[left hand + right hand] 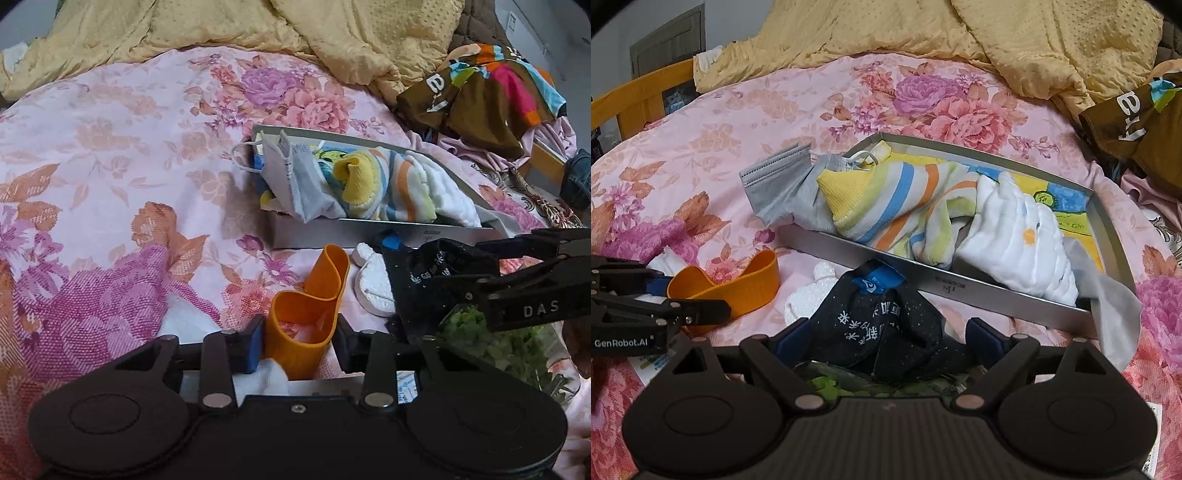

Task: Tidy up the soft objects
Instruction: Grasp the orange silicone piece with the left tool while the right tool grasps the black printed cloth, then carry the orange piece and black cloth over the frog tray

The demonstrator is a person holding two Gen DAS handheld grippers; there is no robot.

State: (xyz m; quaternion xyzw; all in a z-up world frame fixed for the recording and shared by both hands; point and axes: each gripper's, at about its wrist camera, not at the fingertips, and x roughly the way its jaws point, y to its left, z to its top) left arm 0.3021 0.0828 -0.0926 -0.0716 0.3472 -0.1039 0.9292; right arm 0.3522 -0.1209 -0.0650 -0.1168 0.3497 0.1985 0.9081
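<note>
A pink floral bedspread (746,122) covers the bed, a rumpled yellow dotted blanket (1015,40) lies behind, and an orange wooden bedrail (639,92) stands at left.

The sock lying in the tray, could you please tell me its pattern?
The sock has blue, orange and green stripes with a yellow cuff; right wrist view shows it best.

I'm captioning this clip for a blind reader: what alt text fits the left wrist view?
The left gripper closes around a floppy orange band on a floral bedspread. Beyond it a metal tray holds a striped sock and a grey face mask; the right gripper reaches over a black sock.
</note>
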